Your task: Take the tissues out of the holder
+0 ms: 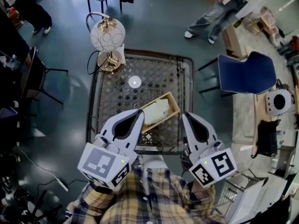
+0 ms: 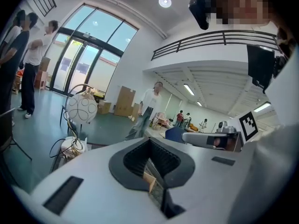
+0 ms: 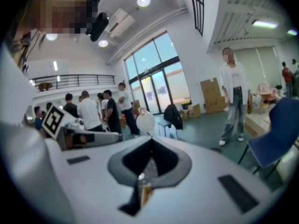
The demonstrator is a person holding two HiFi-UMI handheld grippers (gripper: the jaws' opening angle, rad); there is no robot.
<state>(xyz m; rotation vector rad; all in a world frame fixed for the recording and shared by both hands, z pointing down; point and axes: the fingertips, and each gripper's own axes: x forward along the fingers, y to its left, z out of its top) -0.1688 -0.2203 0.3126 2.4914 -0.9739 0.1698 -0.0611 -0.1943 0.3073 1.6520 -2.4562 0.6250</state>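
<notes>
Tissues [image 1: 156, 111], white and crumpled, lie inside an open wooden holder [image 1: 174, 107]. The holder sits askew near the middle of the near edge of a metal mesh surface [image 1: 154, 73], its long side running from near left to far right.

Left tool [image 1: 138, 112]: its jaws are together with nothing between them. The tip reaches over the near left end of the holder; whether it touches the holder cannot be told. In the left gripper view the closed tip of this tool [image 2: 150, 140] points across the room, and a wooden edge and a bit of mesh show through the opening behind the tip.

Right tool [image 1: 184, 115]: it is just beside the near right side of the holder and apart from it. The right gripper view shows its jaws [image 3: 152, 141] met at the tip and empty.

A small white disc [image 1: 134, 82] rests toward the far edge of the surface, well apart from the holder. A lamp [image 1: 107, 35] with a round white shade and a gold stand is at the far left corner. A blue chair [image 1: 247, 73] stands off the right edge. The wearer's plaid shirt [image 1: 140, 195] fills the bottom of the head view, and a standing person [image 1: 215, 13] is beyond the far right corner.
</notes>
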